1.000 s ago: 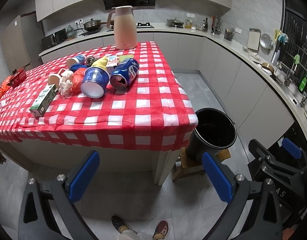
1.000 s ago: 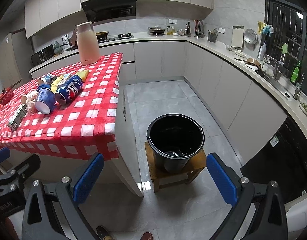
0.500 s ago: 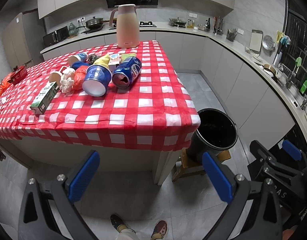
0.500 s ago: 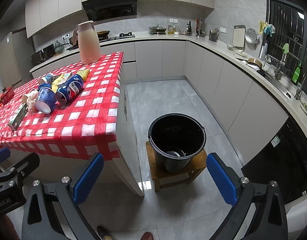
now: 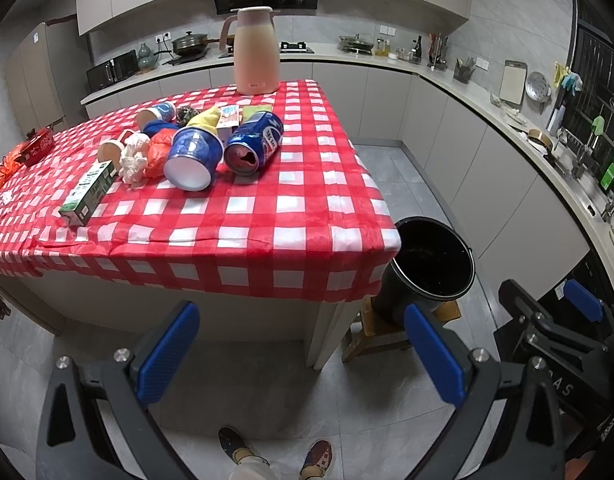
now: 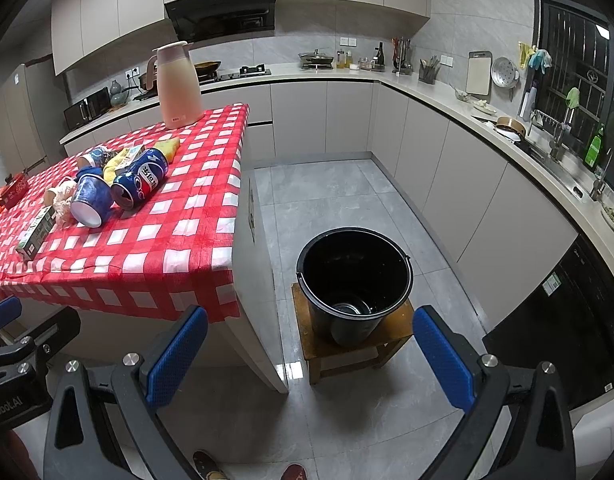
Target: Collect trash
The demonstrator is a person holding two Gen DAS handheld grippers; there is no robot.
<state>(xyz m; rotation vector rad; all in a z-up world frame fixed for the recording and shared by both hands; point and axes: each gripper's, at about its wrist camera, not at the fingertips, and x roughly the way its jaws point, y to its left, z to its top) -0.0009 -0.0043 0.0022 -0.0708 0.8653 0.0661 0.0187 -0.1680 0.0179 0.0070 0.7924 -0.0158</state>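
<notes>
Both tools are held spread wide and empty: the left tool (image 5: 299,356) faces the desk edge, the right tool (image 6: 307,354) faces the black plastic bucket (image 6: 354,280) on its low wooden stool (image 6: 391,334).

The trash is clustered on the red-and-white checked desk (image 5: 291,216), well apart from both tools: a blue aluminium drink can lying on its side (image 5: 254,143), touching a blue paper cup tipped over with its white base forward (image 5: 193,156), with a green-and-white carton (image 5: 89,194) beside crumpled white tissue (image 5: 134,158).

The can is judged light, thin-walled and easily dented; a grip across its mid-body is favoured. One round item seems to lie in the bucket already; the interior is dark.

Against the frames one second earlier, the desk is seen slightly nearer in the left view; nothing on it is displaced.
</notes>
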